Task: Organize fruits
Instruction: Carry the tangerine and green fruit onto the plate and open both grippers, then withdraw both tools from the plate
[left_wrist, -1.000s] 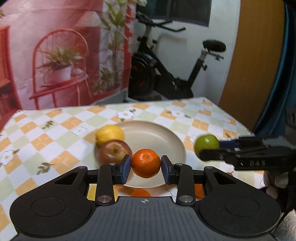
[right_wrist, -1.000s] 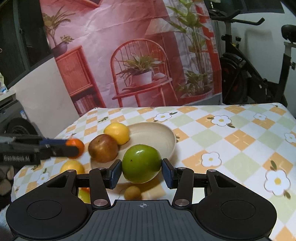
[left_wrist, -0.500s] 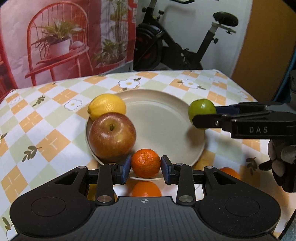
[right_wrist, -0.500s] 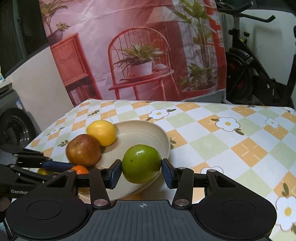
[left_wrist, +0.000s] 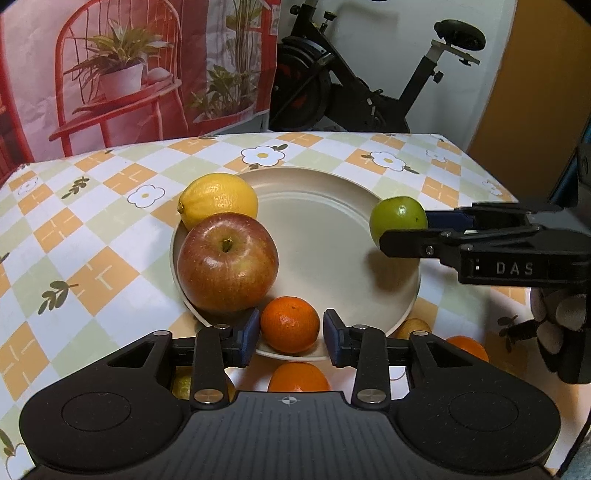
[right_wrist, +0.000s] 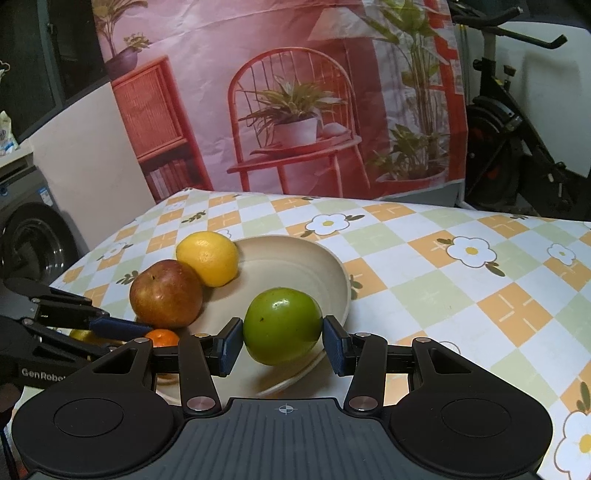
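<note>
On my left, the lemon (left_wrist: 218, 198) and apple (left_wrist: 227, 261) sit on the plate's (left_wrist: 325, 236) left side, touching each other. My left gripper (left_wrist: 290, 330) has the small orange (left_wrist: 290, 324) between its blue pads at the plate's near rim; its jaws are opening, and a slim gap shows on the right pad's side. Another orange (left_wrist: 298, 376) lies on the tablecloth (left_wrist: 92, 236) just below. Further right, my right gripper (right_wrist: 282, 341) pinches the green fruit (right_wrist: 282, 325) over the plate's right edge.
</note>
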